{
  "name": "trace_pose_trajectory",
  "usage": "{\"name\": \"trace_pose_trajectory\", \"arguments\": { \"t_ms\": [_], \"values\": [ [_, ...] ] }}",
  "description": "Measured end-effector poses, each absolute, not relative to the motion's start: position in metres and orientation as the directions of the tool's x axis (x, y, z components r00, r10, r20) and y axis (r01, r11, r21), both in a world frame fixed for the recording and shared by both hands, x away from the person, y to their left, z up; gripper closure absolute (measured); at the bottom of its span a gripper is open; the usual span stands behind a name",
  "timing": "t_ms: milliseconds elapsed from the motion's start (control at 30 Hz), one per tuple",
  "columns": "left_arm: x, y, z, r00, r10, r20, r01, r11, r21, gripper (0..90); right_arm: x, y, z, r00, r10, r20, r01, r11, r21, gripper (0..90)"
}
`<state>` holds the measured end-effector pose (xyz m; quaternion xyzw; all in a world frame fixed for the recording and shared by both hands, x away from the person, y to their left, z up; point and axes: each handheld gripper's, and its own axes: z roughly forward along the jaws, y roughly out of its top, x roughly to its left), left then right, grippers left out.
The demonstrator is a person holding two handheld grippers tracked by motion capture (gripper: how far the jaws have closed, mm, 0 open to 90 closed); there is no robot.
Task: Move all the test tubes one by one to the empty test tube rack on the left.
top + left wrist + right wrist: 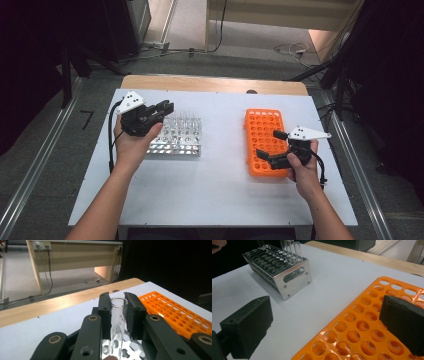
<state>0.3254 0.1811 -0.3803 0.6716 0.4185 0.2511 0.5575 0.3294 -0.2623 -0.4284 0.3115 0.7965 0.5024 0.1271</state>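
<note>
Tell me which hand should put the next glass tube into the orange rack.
Left, probably. The left gripper is already shut on a glass tube above the metal rack. The right gripper hangs open and empty over the orange rack, so it can steady it.

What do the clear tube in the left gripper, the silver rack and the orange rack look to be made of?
Clear tube: glass or clear plastic, see-through with glints; can't tell which. Silver rack: likely polished metal, mirror-like with riveted sheet sides. Orange rack: moulded plastic, matte and even-coloured.
</note>
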Motion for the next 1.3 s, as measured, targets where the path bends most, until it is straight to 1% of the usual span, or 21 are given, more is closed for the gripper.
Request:
{"name": "trace_pose_trajectory", "arguments": {
  "t_ms": [167, 300, 567, 800, 1067, 1300],
  "values": [
    [0.336, 0.183, -0.382, 0.492, 0.863, -0.112, 0.273, -0.031, 0.961, 75.4, 0.33, -0.264, -0.428, -0.772, 0.626, 0.113, 0.369, 0.297, 0.881, 0.0],
    [0.344, 0.185, -0.384, 0.472, 0.878, -0.081, 0.263, -0.052, 0.963, 75.4, 0.33, -0.264, -0.428, -0.771, 0.627, 0.113, 0.37, 0.296, 0.881, 0.0],
    [0.356, 0.186, -0.393, 0.431, 0.9, -0.07, 0.274, -0.056, 0.96, 75.3, 0.33, -0.265, -0.428, -0.769, 0.629, 0.116, 0.374, 0.295, 0.88, 0.0],
    [0.362, 0.187, -0.399, 0.41, 0.909, -0.072, 0.285, -0.053, 0.957, 75.4, 0.33, -0.266, -0.428, -0.771, 0.626, 0.117, 0.372, 0.294, 0.88, 0.0],
    [0.368, 0.19, -0.414, 0.4, 0.912, -0.09, 0.325, -0.05, 0.945, 75.4, 0.33, -0.267, -0.427, -0.77, 0.626, 0.12, 0.372, 0.288, 0.882, 0.0],
    [0.368, 0.187, -0.422, 0.4, 0.912, -0.088, 0.353, -0.065, 0.933, 75.3, 0.331, -0.267, -0.428, -0.771, 0.625, 0.123, 0.372, 0.286, 0.883, 0.0]
  ]
}}
